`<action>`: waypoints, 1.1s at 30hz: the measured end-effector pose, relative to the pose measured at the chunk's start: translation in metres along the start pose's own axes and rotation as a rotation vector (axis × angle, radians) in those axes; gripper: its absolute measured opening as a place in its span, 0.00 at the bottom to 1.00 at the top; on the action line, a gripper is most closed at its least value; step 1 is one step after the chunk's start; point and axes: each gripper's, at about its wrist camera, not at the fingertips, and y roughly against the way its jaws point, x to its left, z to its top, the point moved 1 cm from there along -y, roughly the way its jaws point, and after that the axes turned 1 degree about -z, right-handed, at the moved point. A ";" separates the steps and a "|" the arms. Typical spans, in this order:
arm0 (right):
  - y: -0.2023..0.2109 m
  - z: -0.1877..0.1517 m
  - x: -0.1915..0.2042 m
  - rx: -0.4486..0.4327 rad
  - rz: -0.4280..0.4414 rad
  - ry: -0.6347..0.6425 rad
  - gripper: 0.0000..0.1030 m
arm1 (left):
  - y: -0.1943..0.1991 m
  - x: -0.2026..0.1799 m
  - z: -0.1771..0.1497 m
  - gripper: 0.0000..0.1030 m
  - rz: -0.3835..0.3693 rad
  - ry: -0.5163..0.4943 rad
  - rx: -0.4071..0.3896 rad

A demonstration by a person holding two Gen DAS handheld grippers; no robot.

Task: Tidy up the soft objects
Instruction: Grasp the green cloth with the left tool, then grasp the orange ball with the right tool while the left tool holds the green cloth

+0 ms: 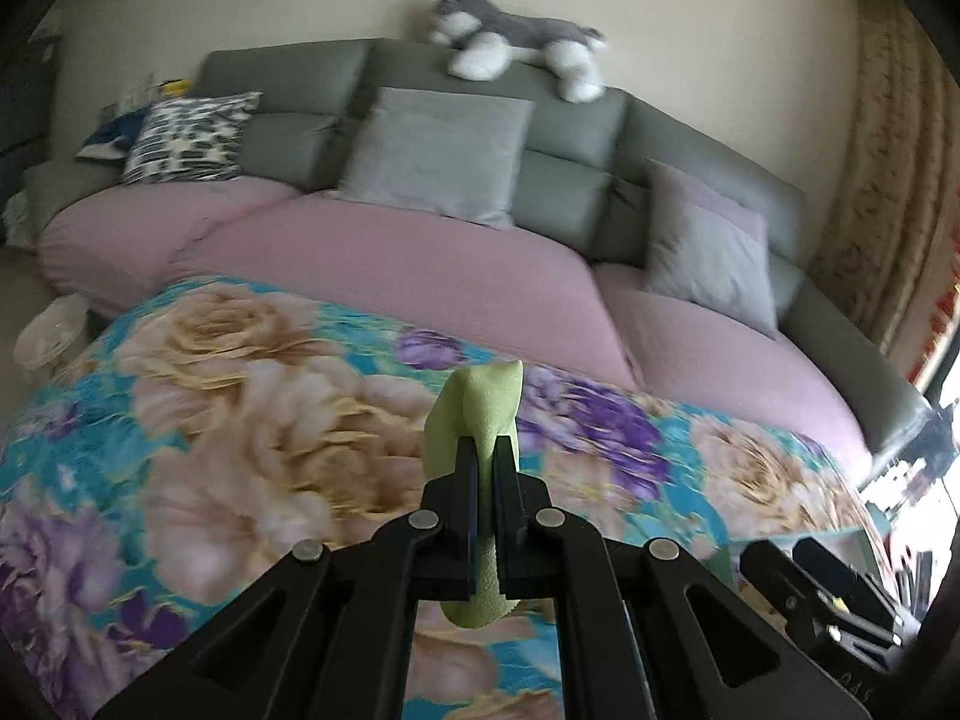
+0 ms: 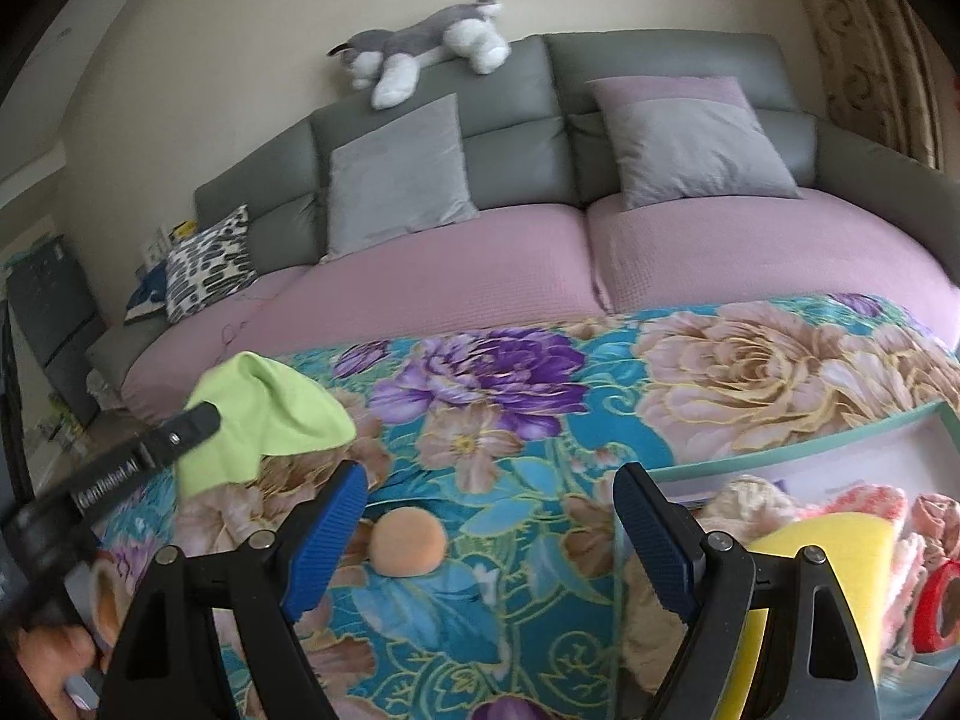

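Observation:
My left gripper (image 1: 486, 450) is shut on a light green cloth (image 1: 477, 414) and holds it above the floral blanket (image 1: 240, 396). In the right wrist view the same green cloth (image 2: 270, 408) hangs from the left gripper (image 2: 201, 420) at the left. My right gripper (image 2: 489, 480) is open and empty above the blanket. An orange foam ball (image 2: 408, 543) lies on the blanket between its fingers, nearer the left one. A teal-rimmed box (image 2: 798, 435) at the right holds a yellow sponge (image 2: 834, 537), pink and cream soft items and a red tape roll (image 2: 936, 606).
A grey sofa (image 2: 516, 114) with pink seat covers stands behind the blanket. Grey cushions (image 2: 396, 174) and a patterned cushion (image 2: 210, 264) lean on it. A plush husky (image 2: 420, 48) lies on the backrest. A curtain (image 1: 888, 150) hangs at the right.

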 end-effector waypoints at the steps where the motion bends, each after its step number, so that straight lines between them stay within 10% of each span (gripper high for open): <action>1: -0.002 -0.001 0.004 0.003 0.008 0.010 0.84 | 0.001 0.006 0.001 0.04 0.018 0.013 -0.004; 20: -0.086 -0.048 0.046 0.249 0.033 0.081 0.65 | 0.012 0.077 -0.007 0.04 0.129 0.196 0.034; 33: -0.101 -0.056 0.054 0.266 -0.051 0.120 0.65 | 0.007 0.085 -0.010 0.04 0.149 0.213 0.070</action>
